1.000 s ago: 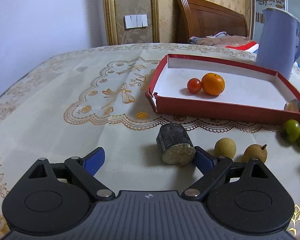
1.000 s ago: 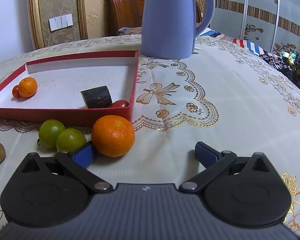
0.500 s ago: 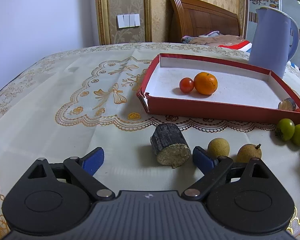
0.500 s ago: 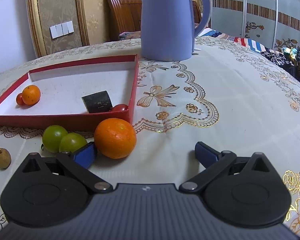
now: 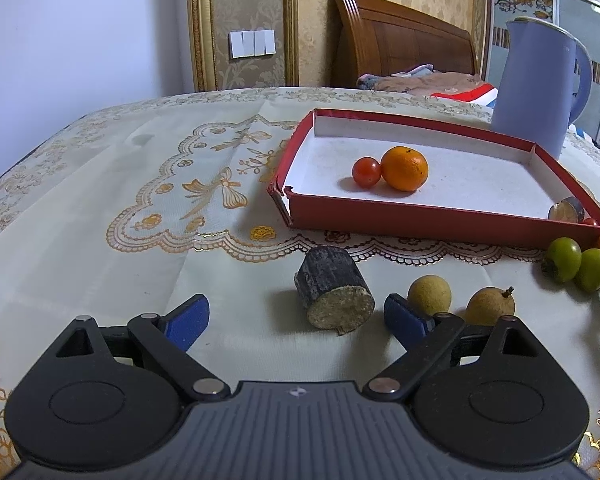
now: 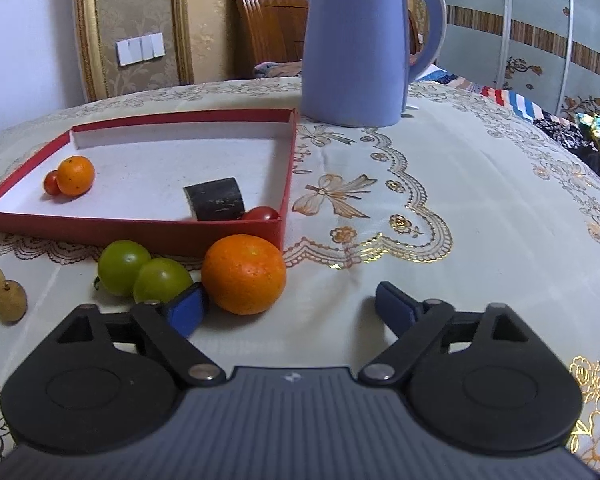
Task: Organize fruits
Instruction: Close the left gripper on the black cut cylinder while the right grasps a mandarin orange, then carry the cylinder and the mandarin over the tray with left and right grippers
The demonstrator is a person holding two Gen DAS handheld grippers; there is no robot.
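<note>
A red tray point(image 5: 440, 222) point(image 6: 140, 230) holds a small orange point(image 5: 404, 168), a cherry tomato point(image 5: 366, 173), a dark sugarcane piece point(image 6: 215, 198) and another tomato point(image 6: 261, 213). A sugarcane chunk point(image 5: 334, 293) lies on the cloth just ahead of my open, empty left gripper point(image 5: 296, 318), nearer its right finger. Two longans point(image 5: 429, 294) point(image 5: 491, 305) lie right of it. My right gripper point(image 6: 290, 308) is open and empty; a big orange point(image 6: 243, 274) sits by its left finger, with two green fruits point(image 6: 123, 267) point(image 6: 162, 280) left of that.
A blue kettle point(image 6: 354, 42) point(image 5: 534, 84) stands behind the tray's far right corner. The table has an embroidered cream cloth point(image 6: 440, 208). A wooden headboard point(image 5: 400, 40) and wall lie beyond the table's far edge.
Both grippers have drawn back and risen slightly; the fruits and tray look a little farther off. Both stay open. Nothing on the table has moved.
</note>
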